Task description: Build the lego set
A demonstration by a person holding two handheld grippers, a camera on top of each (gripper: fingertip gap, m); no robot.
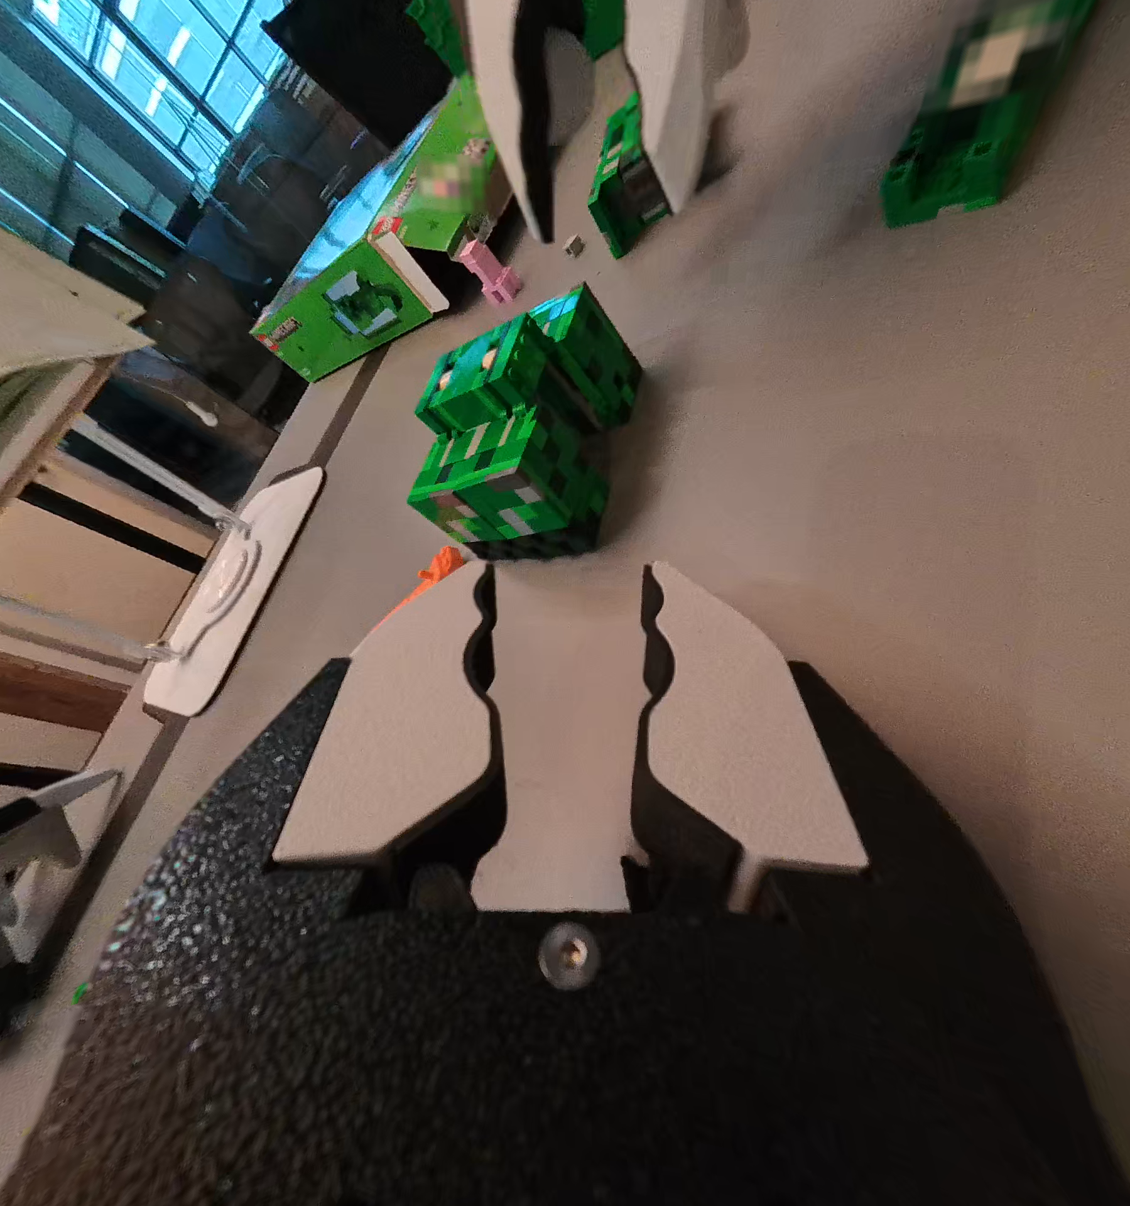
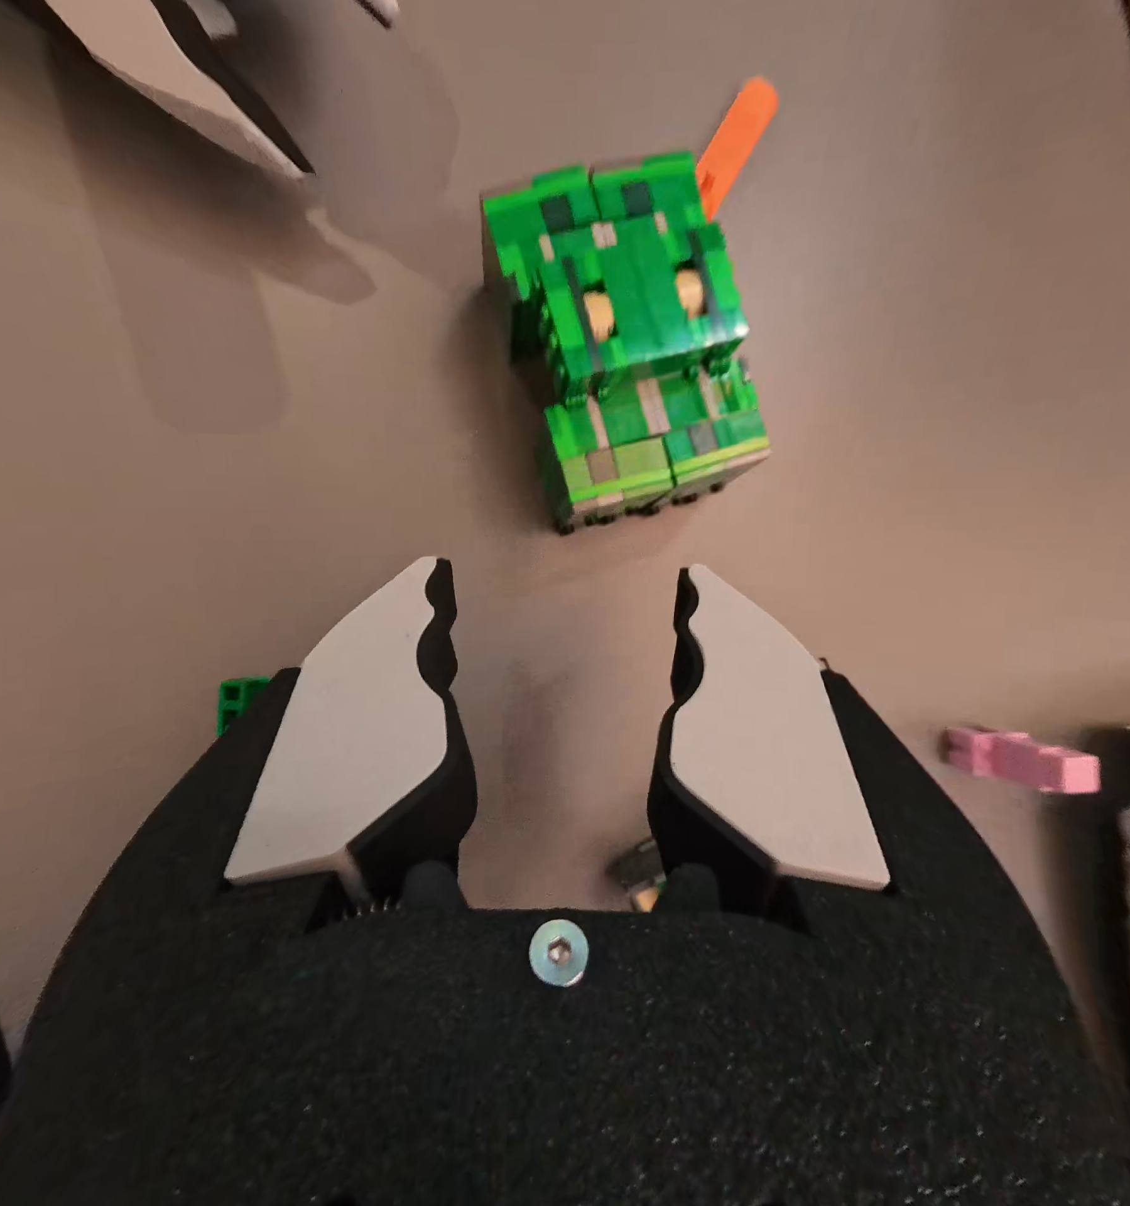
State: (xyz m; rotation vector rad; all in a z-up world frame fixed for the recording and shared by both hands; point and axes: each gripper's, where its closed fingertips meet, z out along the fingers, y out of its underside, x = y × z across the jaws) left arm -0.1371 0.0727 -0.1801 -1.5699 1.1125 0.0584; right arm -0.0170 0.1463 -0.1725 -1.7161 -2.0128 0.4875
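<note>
A grey table [image 1: 875, 587] carries everything here, its one visible edge running beside a green lego box [image 1: 353, 307] that lies on its side against that edge. Well in from the edge stands the green block figure [image 1: 516, 444], two stacked cubes of patterned green bricks joined to a second pair behind, resting on the bare surface between my two tools. My left gripper [image 1: 568, 577] hovers just short of it with jaws apart and nothing between them; my right gripper [image 2: 562, 571] faces the same figure [image 2: 627, 339] from the opposite side, jaws likewise spread and empty. Farther from the box edge, a bigger green brick section [image 1: 967, 143] sits near the top right of the left wrist view, blurred, and a smaller green brick piece [image 1: 627, 176] lies just beside my right gripper's fingers [image 1: 666, 104] as seen from the left. An orange brick separator [image 2: 738, 137] lies touching or nearly touching the figure's base, on the side toward the box edge. A pink pig piece [image 1: 490, 271] rests between the box and the figure. A tiny grey piece [image 1: 573, 245] lies loose on the table near the small green piece.
</note>
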